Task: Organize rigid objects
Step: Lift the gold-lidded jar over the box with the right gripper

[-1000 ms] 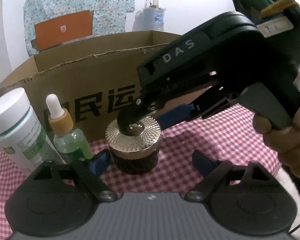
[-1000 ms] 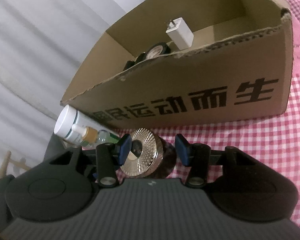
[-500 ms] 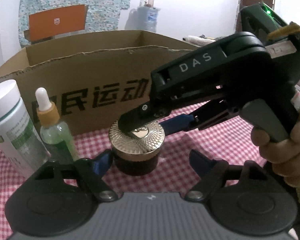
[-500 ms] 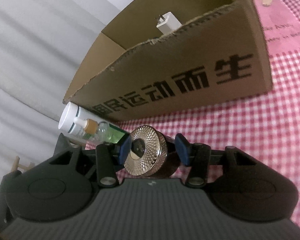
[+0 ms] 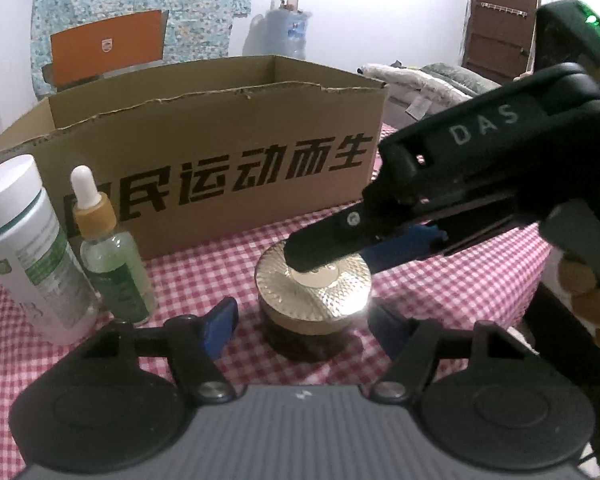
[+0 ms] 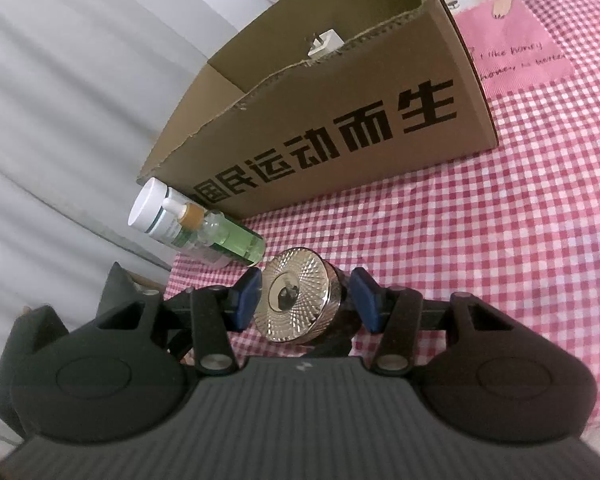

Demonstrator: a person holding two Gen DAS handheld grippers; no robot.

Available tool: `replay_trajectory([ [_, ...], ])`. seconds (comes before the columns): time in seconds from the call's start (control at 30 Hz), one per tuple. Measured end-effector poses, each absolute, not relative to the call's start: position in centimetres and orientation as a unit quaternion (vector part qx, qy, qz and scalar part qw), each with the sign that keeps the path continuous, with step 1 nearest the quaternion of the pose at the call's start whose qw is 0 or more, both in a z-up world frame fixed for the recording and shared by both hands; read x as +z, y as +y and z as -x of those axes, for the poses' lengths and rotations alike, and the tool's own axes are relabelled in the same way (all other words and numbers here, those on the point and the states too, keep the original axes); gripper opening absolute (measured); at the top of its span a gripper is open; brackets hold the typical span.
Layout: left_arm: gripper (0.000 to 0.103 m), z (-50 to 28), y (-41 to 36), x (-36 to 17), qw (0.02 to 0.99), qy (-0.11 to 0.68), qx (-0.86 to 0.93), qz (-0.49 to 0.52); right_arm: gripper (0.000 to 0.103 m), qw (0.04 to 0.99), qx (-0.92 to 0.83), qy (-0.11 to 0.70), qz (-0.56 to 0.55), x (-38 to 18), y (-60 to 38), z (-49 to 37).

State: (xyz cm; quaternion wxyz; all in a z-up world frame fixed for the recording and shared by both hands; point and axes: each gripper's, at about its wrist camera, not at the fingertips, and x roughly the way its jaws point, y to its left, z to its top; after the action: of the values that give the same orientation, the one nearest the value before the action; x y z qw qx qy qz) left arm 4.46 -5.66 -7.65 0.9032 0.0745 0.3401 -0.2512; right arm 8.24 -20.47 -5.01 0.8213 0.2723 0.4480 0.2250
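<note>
Dark jar (image 5: 314, 334), faceted gold lid (image 6: 298, 300), upright.

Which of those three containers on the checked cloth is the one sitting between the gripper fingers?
The squat dark jar with the gold patterned lid. The white-capped bottle and the green dropper bottle stand off to one side, by the cardboard box.

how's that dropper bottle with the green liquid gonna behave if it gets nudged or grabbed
The dropper bottle stands tall on a narrow base, so a nudge near its top would probably tip it toward the white bottle close beside it. Its clear, glossy wall looks like glass: likely rigid, slippery and breakable. On its side, the round body could well roll on the checked cloth.
</note>
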Motion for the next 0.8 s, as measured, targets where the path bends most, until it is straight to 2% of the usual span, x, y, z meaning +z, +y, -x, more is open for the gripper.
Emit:
replay_trajectory([
  [0.13,0.058,-5.5,-6.4,-8.0,0.901,0.342,-0.254,-0.079,0.049,0.824,0.226,0.452,-0.256,-5.3,-19.9,-8.4],
  [0.5,0.057,-4.3,-7.3,-6.2,0.907,0.333,-0.243,-0.091,0.047,0.84,0.225,0.438,-0.229,-4.1,-19.4,-7.5],
  [0.8,0.057,-7.5,-8.0,3.2,0.936,0.272,-0.212,-0.073,0.05,0.883,0.264,0.361,-0.142,5.6,-18.7,-9.6],
])
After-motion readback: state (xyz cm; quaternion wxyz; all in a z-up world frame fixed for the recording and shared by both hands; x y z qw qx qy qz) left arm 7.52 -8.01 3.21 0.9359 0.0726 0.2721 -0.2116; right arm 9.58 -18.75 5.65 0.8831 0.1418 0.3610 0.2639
